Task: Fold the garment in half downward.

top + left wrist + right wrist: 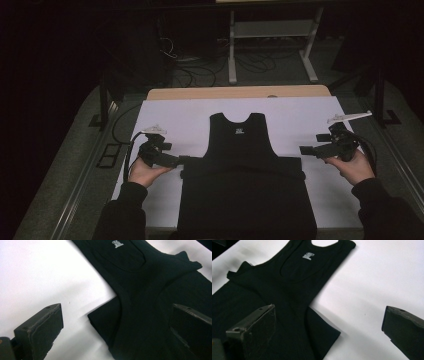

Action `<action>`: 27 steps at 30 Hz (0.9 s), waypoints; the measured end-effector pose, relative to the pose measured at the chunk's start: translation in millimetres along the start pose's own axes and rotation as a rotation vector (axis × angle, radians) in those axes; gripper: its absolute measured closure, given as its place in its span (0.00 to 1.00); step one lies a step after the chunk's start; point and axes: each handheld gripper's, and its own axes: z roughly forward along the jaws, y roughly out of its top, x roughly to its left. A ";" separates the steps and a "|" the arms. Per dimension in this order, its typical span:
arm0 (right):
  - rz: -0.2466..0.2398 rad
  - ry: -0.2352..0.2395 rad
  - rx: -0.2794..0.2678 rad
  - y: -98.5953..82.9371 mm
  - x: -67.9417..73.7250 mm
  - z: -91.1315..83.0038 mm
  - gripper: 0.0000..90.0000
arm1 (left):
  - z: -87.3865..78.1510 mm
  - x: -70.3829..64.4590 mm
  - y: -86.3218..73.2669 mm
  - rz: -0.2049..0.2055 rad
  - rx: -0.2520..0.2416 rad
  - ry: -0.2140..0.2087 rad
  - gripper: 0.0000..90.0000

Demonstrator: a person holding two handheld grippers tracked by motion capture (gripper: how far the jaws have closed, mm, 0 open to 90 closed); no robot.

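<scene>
High view: the left gripper (183, 161) sits near the table's left edge, its tips just at the left corner of the black tank top's (245, 170) folded band. Left gripper view shows its jaws spread wide with nothing between them, one over bare white cover, the other over black cloth, and the fold's corner lies between them below.

The tank top lies flat in the middle of the white table cover (175, 112), neck toward the far edge, hem at the near edge, with its lower part folded up into a band across the chest.

The right gripper (303, 149) is held near the table's right edge, just beside the right corner of that fold and apart from it. Right gripper view shows its jaws wide as well, empty, straddling the fold's corner.

Beyond the far edge, a strip of bare wooden tabletop (240, 92) shows; the room is dark, with cables (200, 70) on the floor and a white table frame (272, 40).
</scene>
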 end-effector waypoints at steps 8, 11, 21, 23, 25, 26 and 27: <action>-0.005 0.017 -0.006 12.1 1.4 3.3 0.00 | 1.6 -1.9 11.8 0.024 0.004 0.002 0.00; -0.006 0.026 -0.007 17.1 2.6 3.5 0.00 | 1.9 -2.3 16.0 0.026 0.003 -0.004 0.00; -0.024 0.042 -0.015 30.4 5.6 6.8 0.00 | 5.5 -2.3 30.4 0.038 0.003 -0.008 0.00; -0.025 0.043 -0.013 32.8 6.0 7.9 0.00 | 6.2 -2.3 33.3 0.045 0.008 -0.008 0.00; -0.027 0.039 -0.013 35.1 5.9 9.2 0.00 | 6.8 -2.6 35.6 0.046 0.007 -0.010 0.00; -0.029 0.037 -0.011 36.3 5.9 9.9 0.00 | 6.9 -2.6 36.5 0.048 0.007 -0.009 0.00; -0.031 0.037 -0.010 37.7 6.0 10.1 0.00 | 6.9 -2.1 37.5 0.052 0.008 -0.010 0.00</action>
